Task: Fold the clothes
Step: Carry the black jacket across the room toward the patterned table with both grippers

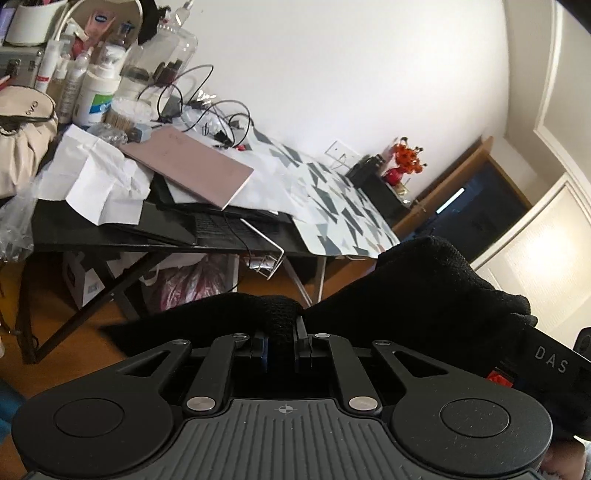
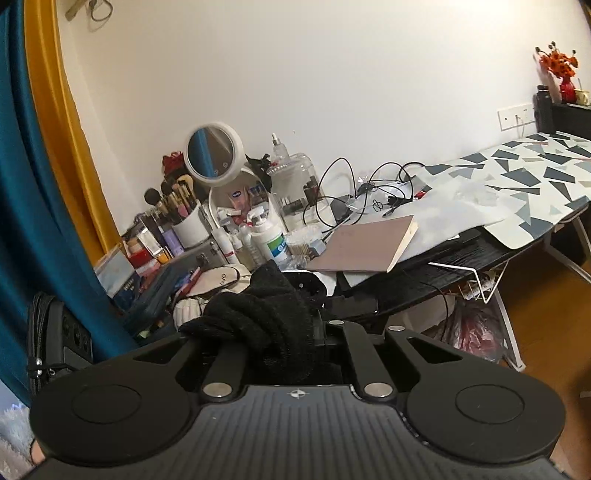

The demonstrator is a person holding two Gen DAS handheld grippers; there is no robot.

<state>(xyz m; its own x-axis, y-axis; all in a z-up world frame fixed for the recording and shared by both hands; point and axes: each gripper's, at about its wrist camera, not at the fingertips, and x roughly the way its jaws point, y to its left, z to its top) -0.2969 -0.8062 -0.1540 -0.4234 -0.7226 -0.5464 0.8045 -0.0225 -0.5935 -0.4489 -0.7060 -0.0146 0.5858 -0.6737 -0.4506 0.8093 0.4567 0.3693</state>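
Left gripper [image 1: 282,341] is closed on a black knitted garment [image 1: 424,284], which stretches to the right, above the floor [image 1: 74,347]. Seen from the right wrist, right gripper [image 2: 295,332] also pinches this garment, bunched between its fingers, before a cluttered table [image 2: 461,254].

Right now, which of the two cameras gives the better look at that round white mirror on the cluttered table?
The right wrist view. There the round mirror stands whole and upright among the cosmetics, its glass facing the camera. The left wrist view catches only a curved piece of its white rim at the top edge.
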